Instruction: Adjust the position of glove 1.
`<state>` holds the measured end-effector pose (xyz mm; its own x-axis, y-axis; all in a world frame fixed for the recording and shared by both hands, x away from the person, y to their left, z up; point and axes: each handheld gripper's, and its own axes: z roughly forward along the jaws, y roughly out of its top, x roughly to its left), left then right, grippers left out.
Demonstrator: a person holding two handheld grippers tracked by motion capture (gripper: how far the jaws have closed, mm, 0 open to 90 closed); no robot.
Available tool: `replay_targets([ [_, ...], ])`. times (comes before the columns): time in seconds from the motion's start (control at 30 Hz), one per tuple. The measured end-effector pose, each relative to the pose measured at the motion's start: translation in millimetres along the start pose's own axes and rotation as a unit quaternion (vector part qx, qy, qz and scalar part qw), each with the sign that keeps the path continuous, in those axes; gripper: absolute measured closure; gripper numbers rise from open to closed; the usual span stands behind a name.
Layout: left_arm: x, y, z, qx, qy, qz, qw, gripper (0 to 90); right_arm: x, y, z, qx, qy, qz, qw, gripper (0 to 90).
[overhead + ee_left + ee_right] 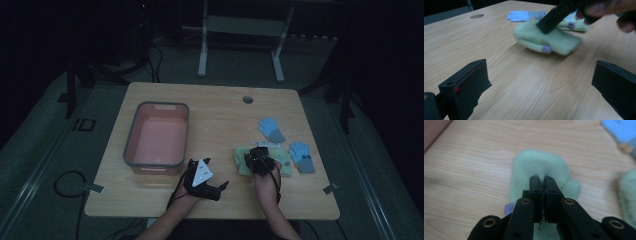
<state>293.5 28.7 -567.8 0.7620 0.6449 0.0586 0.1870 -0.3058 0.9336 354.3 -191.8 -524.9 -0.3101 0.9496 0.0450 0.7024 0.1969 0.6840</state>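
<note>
Pressing down onto a soft, fuzzy pale-green glove (pixel 539 167), the right gripper (pixel 543 180) has its two black jaws brought together with hardly a slit between them; whether any of the fleece is pinched in that slit cannot be told. In the high view the right gripper (pixel 260 159) sits a little right of the frame's centre, on top of the green glove (pixel 243 162), which lies rumpled on the table. In the left gripper view the same glove (pixel 549 40) is a plump, rounded lump in the upper middle, with a small lilac fingertip patch at its near edge, and a blurred black jaw of the other gripper lying across its top.

The left gripper (pixel 212 186) rests low in the frame, left of the right one, its jaws standing wide apart with bare wood between them.

A second green glove (pixel 574 23) with lilac spots lies just behind the first. Two light-blue knitted gloves with grey cuffs lie farther right: one (pixel 270 128) toward the upper right, the other (pixel 301 156) near the right edge. A rectangular pink tub (pixel 157 137) with a grey rim and rounded corners sits at the left, well apart from the gloves.

Light wood-grain table (pixel 215 107) with a round cable hole near its far edge; the room around is dark, with grey carpet and a white desk frame behind.
</note>
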Motion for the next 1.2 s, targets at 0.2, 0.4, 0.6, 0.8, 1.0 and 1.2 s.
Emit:
replay_targets([
  [0.2,0.4,-0.2,-0.3,-0.003,-0.001,-0.002,1.0000,1.1,1.2,-10.6,18.7,0.008,0.000,-0.006,0.9999,77.0],
  [0.4,0.0,0.1,0.1,0.000,0.000,-0.001,1.0000,1.2,-0.8,-8.4,16.0,0.009,0.010,-0.003,0.9999,68.7],
  [0.6,-0.4,0.2,0.4,0.000,0.000,0.001,1.0000,1.1,-10.5,4.7,-5.9,-0.022,0.018,-0.023,0.9993,60.7],
  [0.8,-0.8,0.3,0.5,0.001,0.002,0.002,1.0000,1.1,-33.9,19.7,-29.5,-0.046,0.005,-0.039,0.9982,62.5],
  [1.0,-0.7,0.4,0.5,0.002,0.002,0.002,1.0000,1.2,-62.2,26.0,-40.5,-0.047,-0.008,-0.050,0.9976,63.5],
  [1.2,-0.7,0.6,0.9,0.003,0.003,0.000,1.0000,1.1,-95.0,21.4,-48.7,-0.036,-0.013,-0.042,0.9984,63.4],
])
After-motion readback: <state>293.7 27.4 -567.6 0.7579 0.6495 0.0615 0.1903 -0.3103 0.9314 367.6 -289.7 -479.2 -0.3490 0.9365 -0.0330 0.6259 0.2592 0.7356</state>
